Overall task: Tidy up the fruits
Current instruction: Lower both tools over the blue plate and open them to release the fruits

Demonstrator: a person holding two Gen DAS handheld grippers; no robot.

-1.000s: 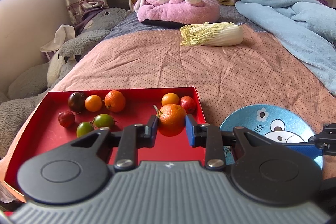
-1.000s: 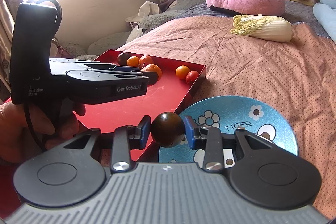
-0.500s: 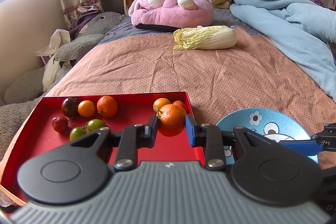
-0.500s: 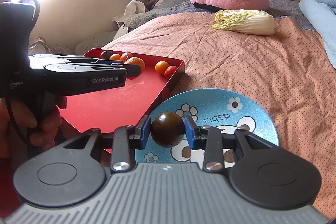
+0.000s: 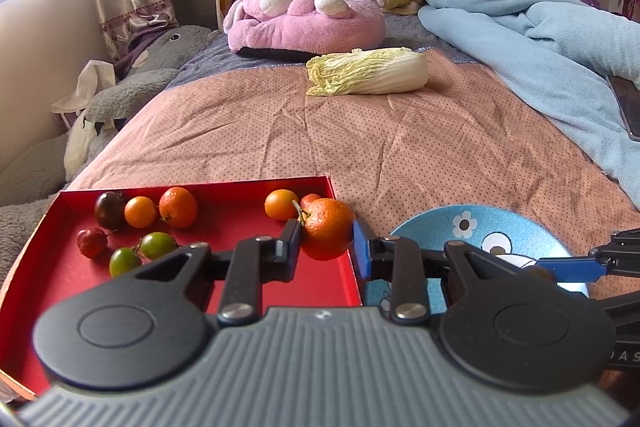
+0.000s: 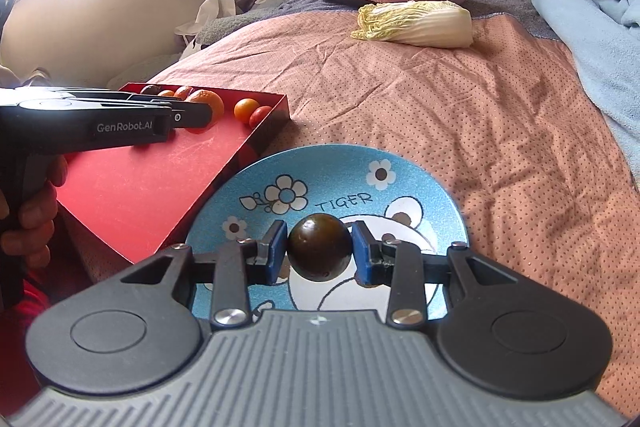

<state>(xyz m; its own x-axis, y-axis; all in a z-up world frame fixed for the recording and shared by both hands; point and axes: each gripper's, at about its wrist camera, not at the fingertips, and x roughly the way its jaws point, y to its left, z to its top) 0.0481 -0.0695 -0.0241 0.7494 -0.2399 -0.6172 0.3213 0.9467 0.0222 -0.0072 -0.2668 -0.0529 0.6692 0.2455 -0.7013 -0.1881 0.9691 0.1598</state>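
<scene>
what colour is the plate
Blue plate with white flowers and a cartoon bear; clearest in the right wrist view.

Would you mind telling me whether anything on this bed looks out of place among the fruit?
Yes: a napa cabbage lies alone on the pink bedspread, far beyond the red tray and blue plate, near a pink plush toy. It is a vegetable, not fruit.

Each gripper (image 6: 320,251) has a grey ribbed base, two round black discs, black link bars with silver screws, and blue pads (image 6: 362,251). The left gripper (image 6: 192,113) says "GenRobot.AI" in white at 9 o'clock.
</scene>
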